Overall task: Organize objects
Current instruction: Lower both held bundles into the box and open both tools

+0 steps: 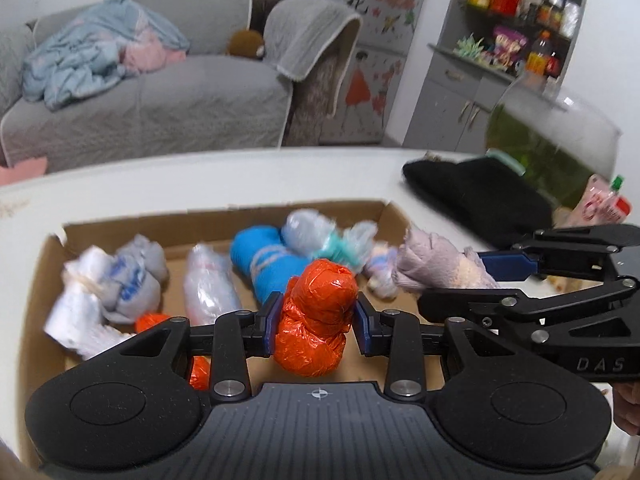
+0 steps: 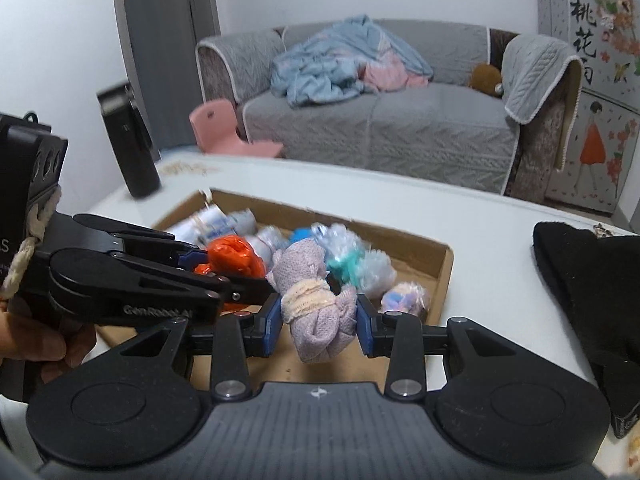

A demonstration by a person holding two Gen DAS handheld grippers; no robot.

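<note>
My left gripper [image 1: 315, 320] is shut on an orange plastic-wrapped bundle [image 1: 318, 312], held over the near side of a shallow cardboard box [image 1: 40, 272]. My right gripper [image 2: 316, 326] is shut on a rolled lilac cloth bundle [image 2: 316, 304] tied with a cream band, hanging over the same box [image 2: 444, 276]. In the left wrist view the right gripper [image 1: 500, 266] comes in from the right with the lilac bundle [image 1: 424, 268]. In the right wrist view the left gripper [image 2: 208, 268] enters from the left with the orange bundle [image 2: 234, 254]. Several wrapped bundles lie in the box, among them a blue one [image 1: 260, 260].
The box rests on a white table [image 2: 480, 224]. A black cloth [image 1: 480, 196] lies at the table's right, with a fish bowl [image 1: 552, 136] behind it. A black cylinder [image 2: 128, 140] stands at the far left corner. A grey sofa [image 2: 400, 120] and shelves [image 1: 520, 20] lie beyond.
</note>
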